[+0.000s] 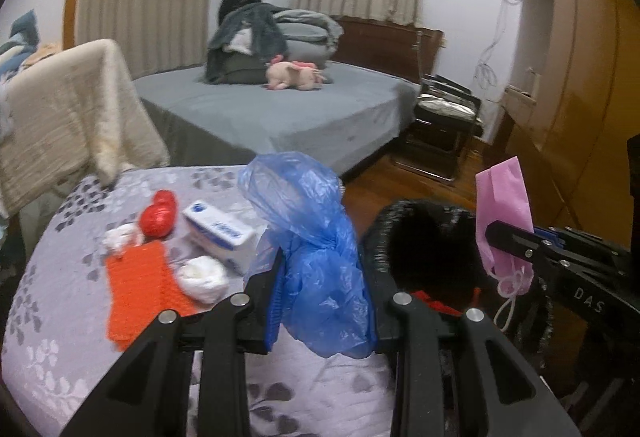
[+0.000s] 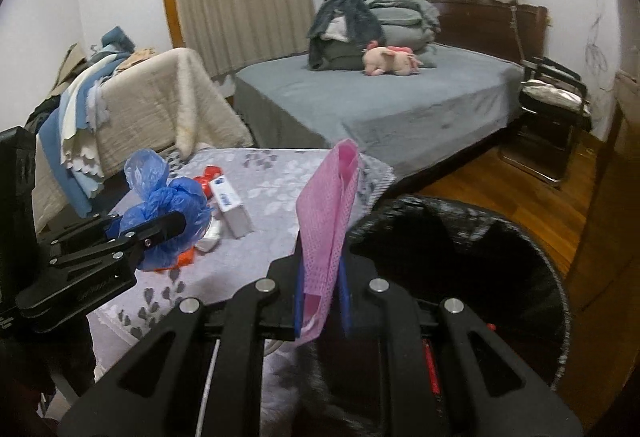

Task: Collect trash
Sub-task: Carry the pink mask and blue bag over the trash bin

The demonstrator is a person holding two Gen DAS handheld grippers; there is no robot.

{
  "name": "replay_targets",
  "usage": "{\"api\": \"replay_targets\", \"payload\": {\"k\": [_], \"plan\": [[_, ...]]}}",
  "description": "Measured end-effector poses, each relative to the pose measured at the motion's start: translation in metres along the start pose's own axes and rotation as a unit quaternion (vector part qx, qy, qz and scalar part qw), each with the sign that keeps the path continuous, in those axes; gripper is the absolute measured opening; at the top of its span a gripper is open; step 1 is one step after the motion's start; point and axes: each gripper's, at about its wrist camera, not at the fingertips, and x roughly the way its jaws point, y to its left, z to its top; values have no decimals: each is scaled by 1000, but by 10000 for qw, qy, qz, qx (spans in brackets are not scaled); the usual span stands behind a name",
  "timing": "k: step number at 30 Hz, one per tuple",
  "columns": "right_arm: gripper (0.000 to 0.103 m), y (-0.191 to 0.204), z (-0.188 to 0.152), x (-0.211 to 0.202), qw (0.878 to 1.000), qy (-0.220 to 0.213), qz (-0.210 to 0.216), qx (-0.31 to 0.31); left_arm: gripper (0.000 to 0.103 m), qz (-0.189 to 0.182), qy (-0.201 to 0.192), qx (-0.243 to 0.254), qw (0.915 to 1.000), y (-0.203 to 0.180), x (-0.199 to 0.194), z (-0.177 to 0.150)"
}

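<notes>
My left gripper (image 1: 324, 277) is shut on a crumpled blue plastic bag (image 1: 308, 221), held above the edge of the table, just left of a black trash bin (image 1: 420, 245). My right gripper (image 2: 322, 269) is shut on a pink face mask (image 2: 332, 205), which stands up between its fingers at the bin's (image 2: 460, 257) near left rim. In the left wrist view the mask (image 1: 504, 197) hangs at the right, over the bin. The right wrist view has the blue bag (image 2: 168, 205) at the left. The bin's inside is dark, with a bit of red litter (image 1: 436, 303).
On the table's grey flowered cloth (image 1: 60, 317) lie an orange knitted cloth (image 1: 136, 285), a red wrapper (image 1: 158, 215), a white box (image 1: 220, 233) and crumpled tissues (image 1: 202, 277). A draped chair (image 1: 60, 117), a bed (image 1: 280, 109) and a folding chair (image 1: 444, 125) stand beyond.
</notes>
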Motion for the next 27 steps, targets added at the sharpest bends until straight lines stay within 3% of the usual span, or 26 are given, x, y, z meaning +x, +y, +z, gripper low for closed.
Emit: {"api": "replay_targets", "payload": {"k": [13,27], "plan": [[13,-73,-22,-21,9972,83,-685,277,31,-683,48,418,9968,-75,36,8],[13,-115,-41,-10,9934,282,-1002,475,31,-975,297,730,9921,-122,86,3]]}}
